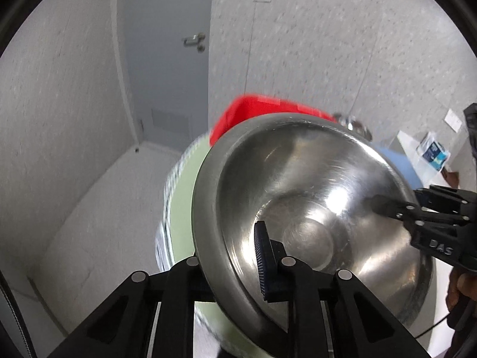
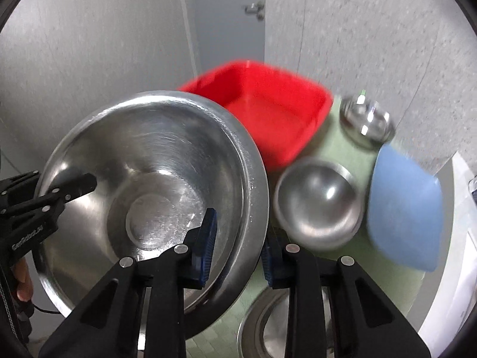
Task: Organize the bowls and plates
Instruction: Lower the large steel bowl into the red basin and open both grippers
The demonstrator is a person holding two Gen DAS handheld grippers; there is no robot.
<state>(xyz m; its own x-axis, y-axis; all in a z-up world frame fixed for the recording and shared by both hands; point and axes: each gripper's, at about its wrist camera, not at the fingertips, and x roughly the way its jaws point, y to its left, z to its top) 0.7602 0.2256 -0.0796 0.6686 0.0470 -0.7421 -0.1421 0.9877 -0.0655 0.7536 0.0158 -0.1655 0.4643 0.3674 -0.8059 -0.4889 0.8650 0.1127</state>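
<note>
Steel bowl (image 2: 155, 185) pinched by both tools, lower bowl (image 2: 268, 325) half hidden

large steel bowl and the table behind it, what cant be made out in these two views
- Left wrist view: the large round steel bowl hides most of the red square plastic basin; the left claw has its outer finger behind the bowl wall.
- Right wrist view: the blue square plate and the small steel bowl at the back are motion-blurred; a steel dish at the bottom is covered by the right claw.
</note>
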